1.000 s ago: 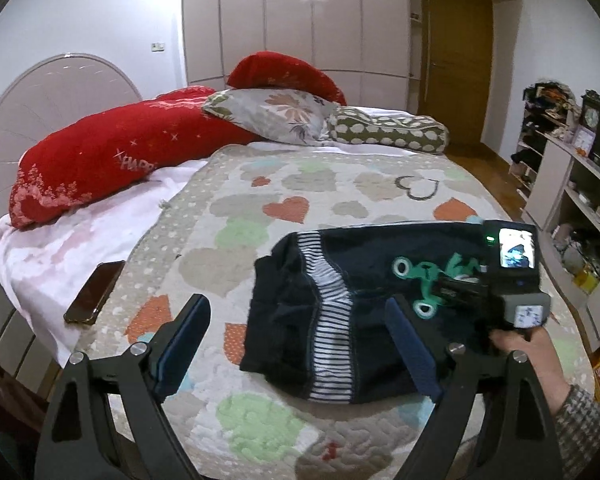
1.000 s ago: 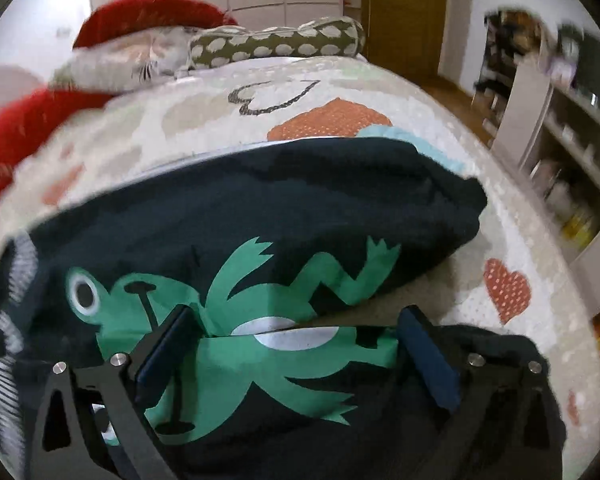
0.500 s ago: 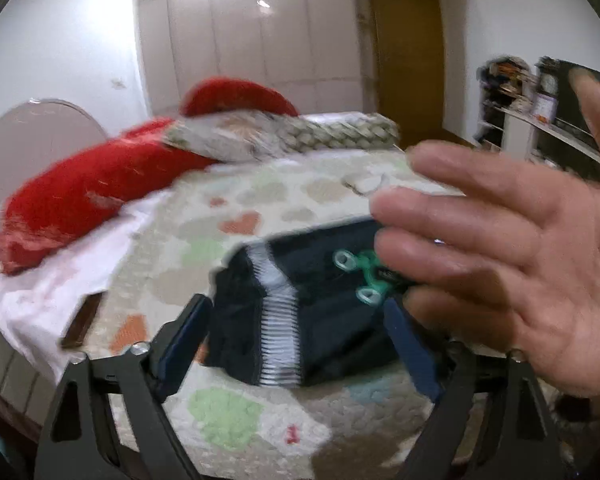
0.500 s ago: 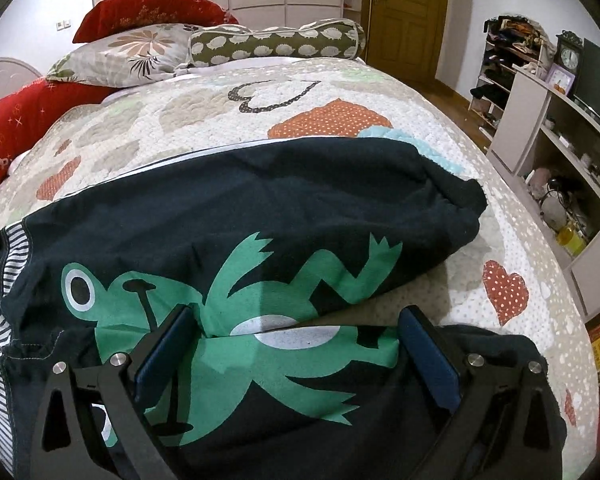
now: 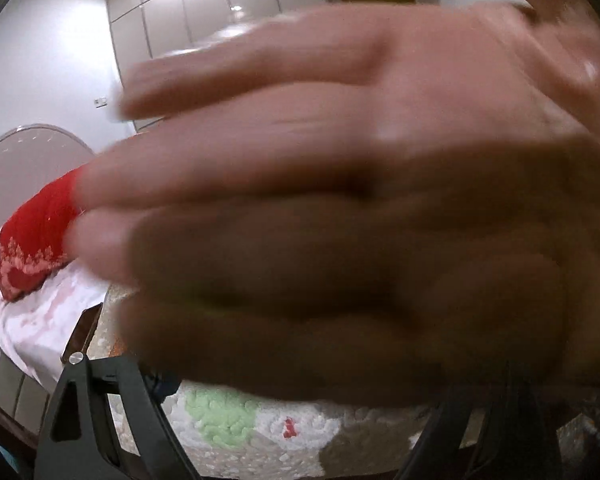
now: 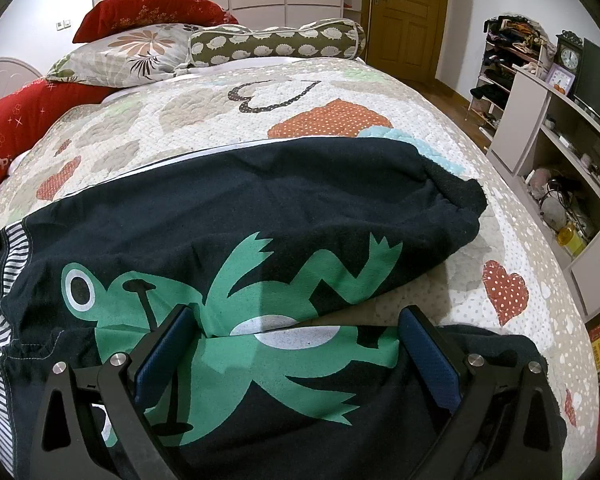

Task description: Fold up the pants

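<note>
Right wrist view shows the right tool (image 6: 296, 344) with jaws apart over dark frog-print pants (image 6: 236, 248), centre frame on the bed's quilt (image 6: 204, 116). They look soft, light and floppy; I'd grip the striped waistband (image 6: 14, 248) at left. A hand (image 5: 360, 200) hides the left tool's tips, apparently spread.

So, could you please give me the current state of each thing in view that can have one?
pants: folded lengthwise, flat on the quilt, frog print up.
right tool: open, resting over the pants, gripping nothing.
left tool: open as far as can be seen; nothing visibly held.
hand: blurred, spread across the left camera, hiding most of that view.
door: shut.
phone: lying by the quilt's edge.
</note>
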`<state>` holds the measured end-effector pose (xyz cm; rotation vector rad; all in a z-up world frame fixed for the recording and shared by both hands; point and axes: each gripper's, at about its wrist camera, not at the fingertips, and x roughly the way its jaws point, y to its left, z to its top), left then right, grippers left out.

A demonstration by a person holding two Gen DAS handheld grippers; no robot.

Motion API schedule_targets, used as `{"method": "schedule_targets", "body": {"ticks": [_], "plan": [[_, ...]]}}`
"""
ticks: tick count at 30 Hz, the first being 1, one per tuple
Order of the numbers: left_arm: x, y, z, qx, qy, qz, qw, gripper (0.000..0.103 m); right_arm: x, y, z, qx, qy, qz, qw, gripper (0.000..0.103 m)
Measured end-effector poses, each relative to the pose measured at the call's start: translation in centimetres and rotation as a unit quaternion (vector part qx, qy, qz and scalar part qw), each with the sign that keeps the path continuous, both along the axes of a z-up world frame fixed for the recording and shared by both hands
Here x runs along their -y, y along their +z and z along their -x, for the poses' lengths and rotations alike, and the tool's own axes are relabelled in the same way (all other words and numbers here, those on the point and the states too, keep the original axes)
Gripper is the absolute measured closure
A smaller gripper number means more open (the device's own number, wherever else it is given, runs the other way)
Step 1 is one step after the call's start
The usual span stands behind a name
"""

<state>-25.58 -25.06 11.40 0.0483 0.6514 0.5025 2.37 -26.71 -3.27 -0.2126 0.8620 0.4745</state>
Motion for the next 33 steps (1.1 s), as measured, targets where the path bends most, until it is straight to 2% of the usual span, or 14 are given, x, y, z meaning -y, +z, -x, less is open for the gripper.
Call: {"method": "schedule_targets", "body": {"ticks": [7, 29, 33], "plan": [[-1.0, -1.1, -0.6, -0.021, 0.009, 0.031, 0.9993, 0.014, -0.1, 0.0, 0.0, 0.0, 0.0, 0.0, 1.0, 0.0], [-1.3, -2.0, -1.1, -0.036, 0.031, 0.033, 0.9983, 0.011, -0.1, 0.0, 0.0, 0.0, 0.0, 0.0, 1.0, 0.0], [-1.4, -2.1, -1.1, -0.037, 0.037, 0.034, 0.998, 0.007, -0.1, 0.0, 0.0, 0.0, 0.0, 0.0, 1.0, 0.0]]}}
